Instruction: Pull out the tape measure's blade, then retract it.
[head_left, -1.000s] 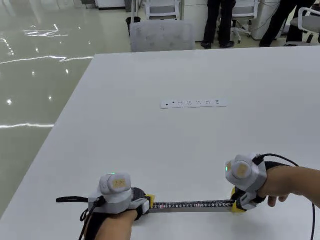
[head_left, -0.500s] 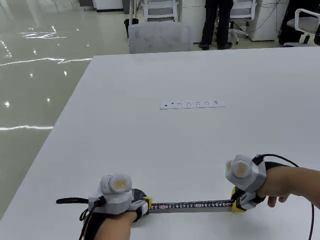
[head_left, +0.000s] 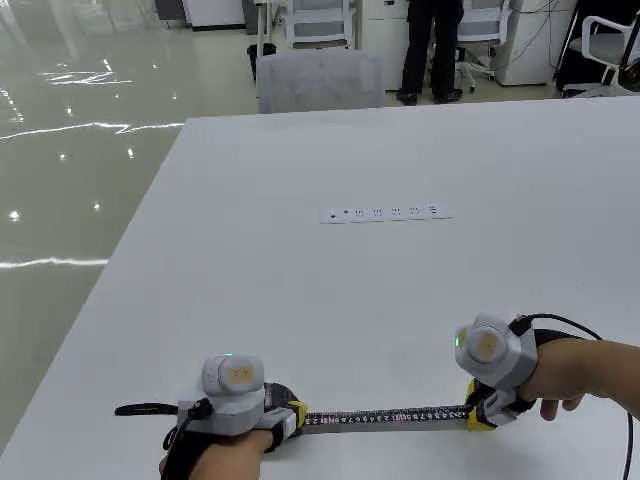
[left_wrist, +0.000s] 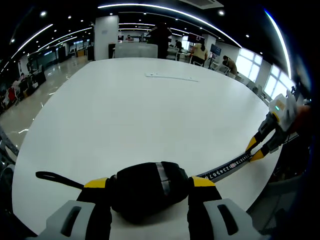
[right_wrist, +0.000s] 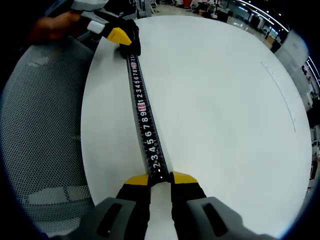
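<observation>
The blade's hooked tip is hidden where the right gripper's yellow-tipped jaws close over it, so the hook itself cannot be made out. In the head view the tape measure case is mostly covered by the left gripper's body, and the left hand is cut off by the bottom edge. The right hand comes in from the side with the wrist bent, its gripper tipped down to the white table.

The left jaws are spread around the black case and press on its two sides; the case sits squarely between them, its strap trailing off to one side. The right jaws are pinched on the blade's end. The blade runs straight ahead from the right jaws, flat on the table, to the case in the left jaws.
</observation>
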